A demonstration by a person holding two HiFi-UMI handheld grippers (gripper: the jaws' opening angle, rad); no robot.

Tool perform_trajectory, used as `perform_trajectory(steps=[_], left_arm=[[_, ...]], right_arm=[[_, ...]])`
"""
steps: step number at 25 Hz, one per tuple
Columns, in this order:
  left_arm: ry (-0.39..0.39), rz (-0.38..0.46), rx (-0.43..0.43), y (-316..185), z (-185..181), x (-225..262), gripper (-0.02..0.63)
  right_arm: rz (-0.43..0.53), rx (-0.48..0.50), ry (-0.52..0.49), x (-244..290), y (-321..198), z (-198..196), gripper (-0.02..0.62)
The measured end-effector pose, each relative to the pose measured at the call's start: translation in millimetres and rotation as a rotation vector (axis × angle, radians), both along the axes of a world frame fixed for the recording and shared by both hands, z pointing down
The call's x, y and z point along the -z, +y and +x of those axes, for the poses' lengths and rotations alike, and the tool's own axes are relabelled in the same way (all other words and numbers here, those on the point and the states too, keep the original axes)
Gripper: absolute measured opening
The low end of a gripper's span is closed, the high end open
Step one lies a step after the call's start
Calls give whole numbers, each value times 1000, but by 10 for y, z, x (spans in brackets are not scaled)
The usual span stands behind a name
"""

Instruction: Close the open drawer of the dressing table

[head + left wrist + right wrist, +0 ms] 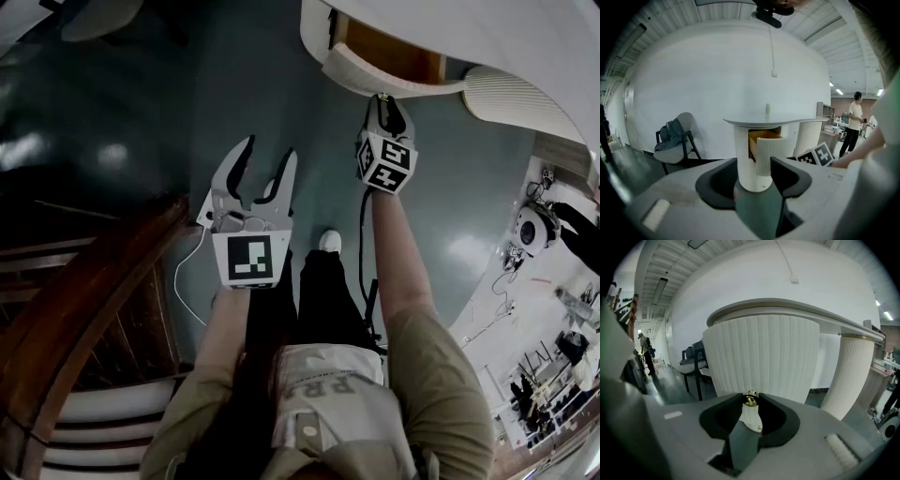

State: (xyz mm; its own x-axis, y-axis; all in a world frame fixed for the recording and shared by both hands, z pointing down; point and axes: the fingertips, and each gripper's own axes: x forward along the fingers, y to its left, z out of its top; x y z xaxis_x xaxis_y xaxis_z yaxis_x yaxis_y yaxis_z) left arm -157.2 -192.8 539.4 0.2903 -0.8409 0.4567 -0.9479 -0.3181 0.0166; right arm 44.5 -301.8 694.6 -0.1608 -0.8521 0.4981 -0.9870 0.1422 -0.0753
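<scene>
At left, the left gripper (269, 148) hung over the dark grey-green floor (141, 122), its jaws spread with nothing between them. To its right, the right gripper (387, 101) was clenched on the small round brass knob (750, 399) of the white ribbed curved drawer (394, 81). The drawer stood pulled out beneath the top of the white rounded dressing table (506, 37) at upper right, its orange wooden inside showing.

drawer (769, 149): standing out of the dressing table (774, 120), under its top
knob (750, 400): on the drawer front, between the tips of the right gripper (390, 105)
left gripper (267, 150): left of the right one, well short of the table
bottle (768, 108): on the table top
chair (675, 140): left of the table
</scene>
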Motion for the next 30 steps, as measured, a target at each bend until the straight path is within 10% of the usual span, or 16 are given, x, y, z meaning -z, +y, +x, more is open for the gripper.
perform_trajectory(steps=[30], left_arm=[[-5,34,-58,-347,102,-269,233]], right_arm=[[103,-23,-6,69,-562,15,109]])
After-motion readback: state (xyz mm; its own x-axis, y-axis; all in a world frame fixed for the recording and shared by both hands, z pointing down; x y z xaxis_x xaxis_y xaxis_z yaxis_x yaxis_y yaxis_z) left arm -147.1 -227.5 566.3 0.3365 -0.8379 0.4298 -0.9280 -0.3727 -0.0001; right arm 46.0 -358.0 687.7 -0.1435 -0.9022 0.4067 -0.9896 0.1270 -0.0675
